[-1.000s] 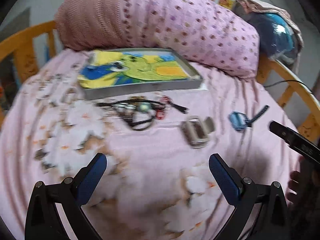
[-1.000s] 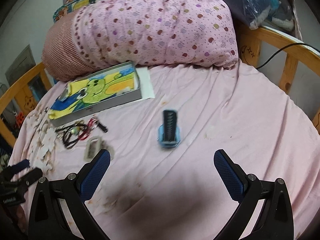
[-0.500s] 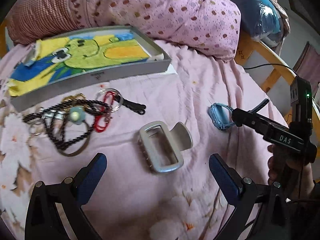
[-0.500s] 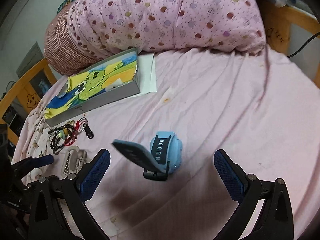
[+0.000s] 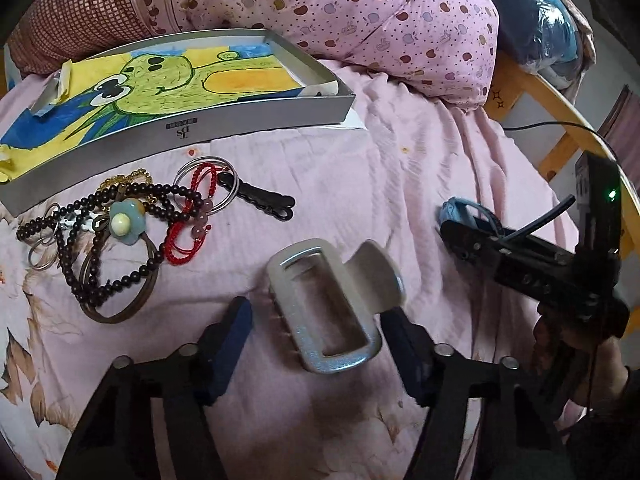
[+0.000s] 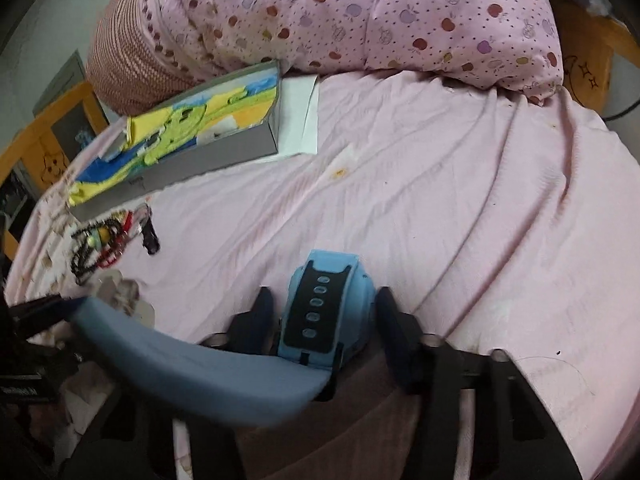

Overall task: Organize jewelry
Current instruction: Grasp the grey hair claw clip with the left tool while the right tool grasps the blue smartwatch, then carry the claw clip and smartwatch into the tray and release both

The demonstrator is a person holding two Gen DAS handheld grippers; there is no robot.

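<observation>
A grey hair claw clip (image 5: 376, 276) lies on the pink sheet between the fingers of my left gripper (image 5: 316, 326). The jaws have narrowed around it, and a small gap still shows on the left side. Farther left is a tangle of bead bracelets, rings and a flower hair tie (image 5: 120, 232), with a black hair clip (image 5: 260, 198) beside it. Behind them stands a grey box (image 5: 180, 132) lined with a frog drawing. My right gripper (image 6: 324, 308) is shut on the blue watch (image 6: 320, 304), whose loose strap (image 6: 192, 364) curls left.
A spotted pink quilt roll (image 5: 320, 8) lies along the back of the bed. A wooden bed rail (image 5: 532, 92) and a black cable run along the right side. A white sheet of paper (image 6: 304, 116) sticks out from under the box. A hand (image 5: 580, 344) holds the right gripper.
Both grippers moved forward and down onto their items. The left jaws narrowed around the hair claw clip. The right jaws shut on the blue watch.
</observation>
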